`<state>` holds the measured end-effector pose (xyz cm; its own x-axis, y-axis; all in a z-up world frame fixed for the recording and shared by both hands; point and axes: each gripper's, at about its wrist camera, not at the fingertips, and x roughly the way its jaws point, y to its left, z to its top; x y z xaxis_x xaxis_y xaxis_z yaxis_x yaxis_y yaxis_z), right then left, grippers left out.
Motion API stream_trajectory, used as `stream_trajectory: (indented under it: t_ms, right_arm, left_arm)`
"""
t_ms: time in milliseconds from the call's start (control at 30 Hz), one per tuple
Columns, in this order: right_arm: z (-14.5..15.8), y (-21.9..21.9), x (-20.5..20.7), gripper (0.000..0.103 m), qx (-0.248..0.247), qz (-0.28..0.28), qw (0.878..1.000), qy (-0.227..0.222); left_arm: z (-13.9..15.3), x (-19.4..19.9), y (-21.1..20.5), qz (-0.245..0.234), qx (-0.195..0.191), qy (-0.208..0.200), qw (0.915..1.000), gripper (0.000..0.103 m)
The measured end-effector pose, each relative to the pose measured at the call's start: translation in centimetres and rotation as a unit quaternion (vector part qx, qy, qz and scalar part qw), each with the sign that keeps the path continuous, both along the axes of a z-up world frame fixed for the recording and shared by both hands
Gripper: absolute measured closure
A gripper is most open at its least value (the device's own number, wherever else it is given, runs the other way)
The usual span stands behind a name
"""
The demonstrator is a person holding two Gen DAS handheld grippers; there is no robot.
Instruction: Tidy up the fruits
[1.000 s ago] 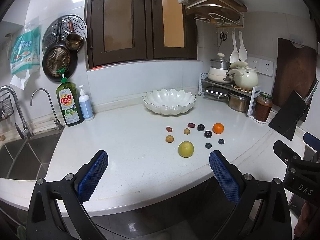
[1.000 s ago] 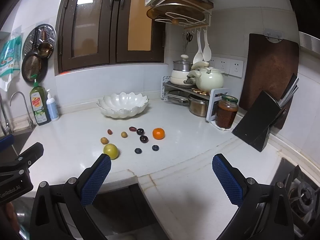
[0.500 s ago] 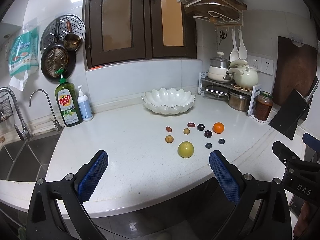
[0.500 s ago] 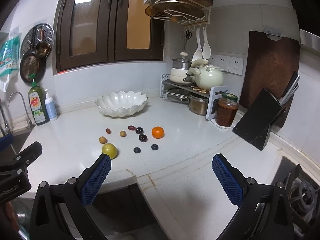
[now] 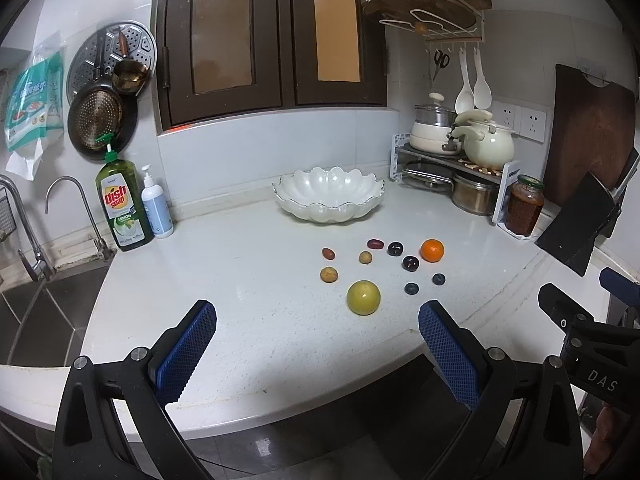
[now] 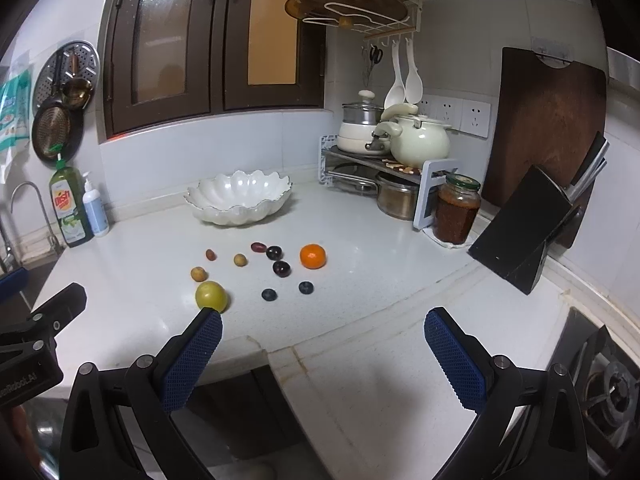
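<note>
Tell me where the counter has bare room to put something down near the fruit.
Free: the stretch between the dish soap bottle and the fruit cluster, and the front strip between the yellow-green fruit and the counter edge. Crowded: the cluster itself from the orange leftward, and the pot rack corner.

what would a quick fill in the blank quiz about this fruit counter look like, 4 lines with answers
1. The white scalloped bowl holds ____ fruit.
2. The largest fruit on the counter is the ____ one, nearest the edge.
3. The left gripper and right gripper both have their jaws ____.
4. The orange lies on the side of the fruit group nearer the ____ of red-brown preserve.

Answers: no; yellow-green; open; jar
</note>
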<state>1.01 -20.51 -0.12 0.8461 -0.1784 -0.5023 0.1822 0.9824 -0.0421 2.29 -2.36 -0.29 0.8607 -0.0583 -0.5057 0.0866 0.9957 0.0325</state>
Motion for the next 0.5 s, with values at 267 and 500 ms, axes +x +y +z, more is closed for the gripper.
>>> stream_trajectory:
  t_ms: [267, 500]
  right_arm:
    - [-0.1, -0.1, 0.8, 0.001, -0.001, -0.002, 1.0, 0.007]
    - [-0.6, -0.4, 2.0, 0.001, 0.004, 0.0, 1.0, 0.012]
  left_arm:
    - [-0.3, 0.8, 0.0, -0.001, -0.001, 0.005, 1.0, 0.0]
    - [-0.6, 1.7, -0.5, -0.008, -0.002, 0.002, 1.0, 0.0]
